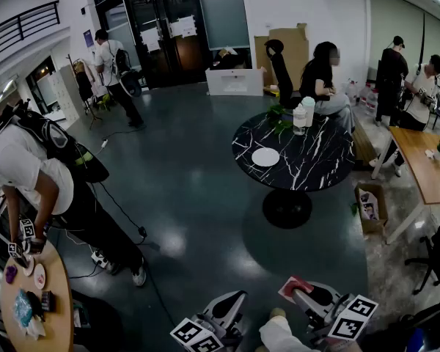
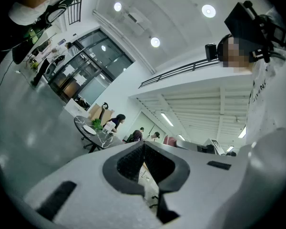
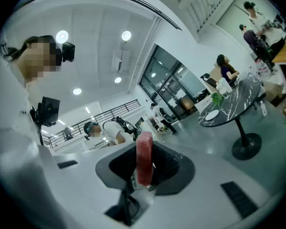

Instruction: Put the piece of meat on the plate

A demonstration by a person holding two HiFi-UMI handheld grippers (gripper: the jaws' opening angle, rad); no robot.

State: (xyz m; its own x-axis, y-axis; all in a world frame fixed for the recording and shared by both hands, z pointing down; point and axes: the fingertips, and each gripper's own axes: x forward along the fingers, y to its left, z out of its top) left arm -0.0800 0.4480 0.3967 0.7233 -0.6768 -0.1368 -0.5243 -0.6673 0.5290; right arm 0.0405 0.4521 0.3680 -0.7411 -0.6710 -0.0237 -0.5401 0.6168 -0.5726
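Gripping the piece of meat (image 3: 144, 152) edge-on, the right gripper (image 1: 313, 297) has its jaws clamped on the red slab, which stands upright between the pads and pokes out past them. The left gripper (image 1: 227, 306) sits beside it, jaw tips pressed together with nothing between them.

Now the target: the round black table (image 1: 319, 163) stands well ahead of both grippers, and the white plate (image 1: 265, 157) lies on it close to the near-left rim, clear of the rim itself. White containers (image 1: 304, 114) and a green plant (image 1: 279, 120) crowd the far edge of that table, and a seated person (image 1: 323, 75) is just behind it.

A wide stretch of dark floor (image 1: 198, 196) runs between the grippers and the table, open on the table's left side. To its right things tighten: a cardboard box (image 1: 370, 205) sits near the table's base, with a wooden table (image 1: 425, 169) just beyond. Far to the black table's left, a standing person (image 1: 37, 174) bends over another round table (image 1: 59, 299).
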